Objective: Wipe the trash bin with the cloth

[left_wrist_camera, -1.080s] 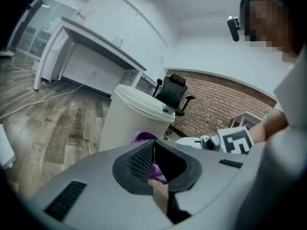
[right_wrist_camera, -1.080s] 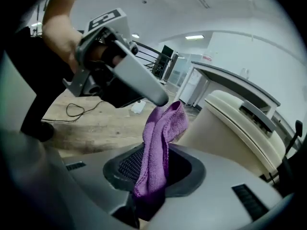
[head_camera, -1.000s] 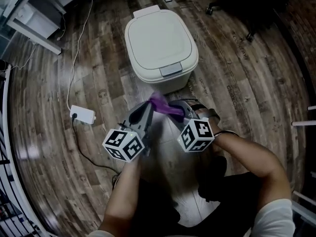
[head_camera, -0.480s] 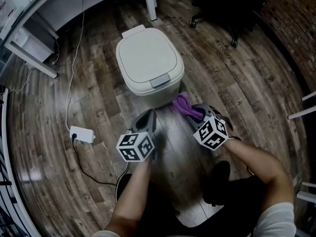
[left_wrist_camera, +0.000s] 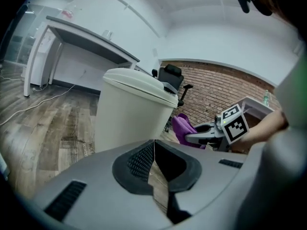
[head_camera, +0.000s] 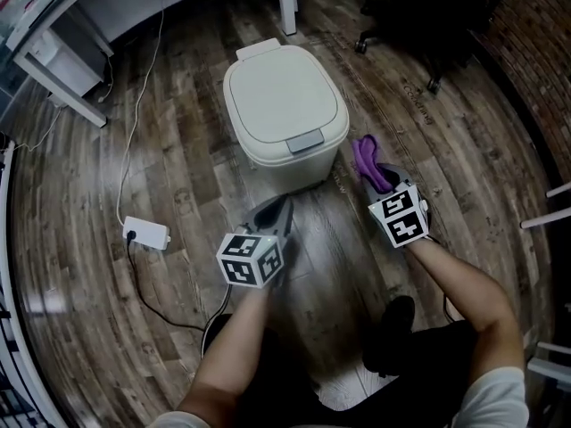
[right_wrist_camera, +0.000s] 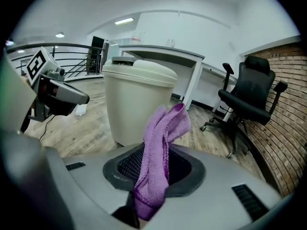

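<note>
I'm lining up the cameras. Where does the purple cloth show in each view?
Head view: purple cloth right of centre, beside the trash bin.
Left gripper view: purple cloth right of centre, past the trash bin.
Right gripper view: purple cloth bottom centre, clamped between the jaws.
Shared landmark: the trash bin.

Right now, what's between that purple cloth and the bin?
Nothing but bare wooden floor: in the head view, the cloth, clamped in the right gripper, hangs apart from the bin.

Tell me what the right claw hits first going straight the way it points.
Probably the trash bin, on its side wall near the right edge, with the cloth pinched in the right claw touching first. Depth is unclear; it might skim past.
</note>
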Demonstrator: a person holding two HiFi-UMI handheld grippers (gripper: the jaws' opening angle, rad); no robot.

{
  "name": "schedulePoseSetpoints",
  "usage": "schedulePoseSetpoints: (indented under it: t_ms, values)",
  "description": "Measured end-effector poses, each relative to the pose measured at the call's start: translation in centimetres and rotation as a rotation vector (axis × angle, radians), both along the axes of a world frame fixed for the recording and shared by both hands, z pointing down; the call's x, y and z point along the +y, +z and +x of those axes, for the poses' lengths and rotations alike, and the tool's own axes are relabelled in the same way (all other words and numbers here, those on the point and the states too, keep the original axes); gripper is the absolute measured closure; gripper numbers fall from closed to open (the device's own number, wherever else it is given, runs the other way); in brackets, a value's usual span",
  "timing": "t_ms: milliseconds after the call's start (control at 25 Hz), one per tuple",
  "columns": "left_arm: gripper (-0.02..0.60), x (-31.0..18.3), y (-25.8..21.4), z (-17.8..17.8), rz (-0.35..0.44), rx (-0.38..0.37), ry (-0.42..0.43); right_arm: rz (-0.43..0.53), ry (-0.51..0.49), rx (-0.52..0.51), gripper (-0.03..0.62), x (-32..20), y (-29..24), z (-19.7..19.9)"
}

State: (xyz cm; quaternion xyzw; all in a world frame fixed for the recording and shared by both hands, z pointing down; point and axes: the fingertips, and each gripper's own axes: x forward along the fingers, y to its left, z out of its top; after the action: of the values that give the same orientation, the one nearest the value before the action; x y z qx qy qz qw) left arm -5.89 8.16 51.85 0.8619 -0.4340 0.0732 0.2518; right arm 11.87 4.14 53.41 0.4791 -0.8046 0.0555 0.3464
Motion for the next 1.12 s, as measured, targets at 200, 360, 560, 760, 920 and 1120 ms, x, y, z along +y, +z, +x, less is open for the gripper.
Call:
schedulePoseSetpoints:
  t_ms: [200, 360, 560, 760, 920, 1120]
  values:
    - [0.577, -0.3, -0.1, 0.2, -0.004, 0.009, 0.020, 0.030, -0.046, -0.009, 0.485, -1.3, -0.4, -3.0]
    - [0.577, 0.1, 0.2, -0.2, -0.022, 0.024, 0.023, 0.032, -0.111, 0.024, 0.485, -0.9, 0.5, -5.6]
    - [0.577, 0.0, 0.3, -1.3, -0.044, 0.048, 0.001, 0.041, -0.163, 0.039, 0.485, -0.7, 0.7, -8.4]
    - [0.577, 0.3, 0.2, -1.8, -0.050, 0.054, 0.002, 0.038, -0.215, 0.060, 0.485, 0.0, 1.5, -10.5]
    - [0.577, 0.4, 0.3, -2.6, -0.064, 0.056, -0.010, 0.035, -0.254, 0.064, 0.485, 0.5, 1.9, -12.6]
    - [0.577, 0.7, 0.2, -3.4, -0.063, 0.053, -0.017, 0.031, -0.303, 0.071, 0.485, 1.2, 2.4, -14.8]
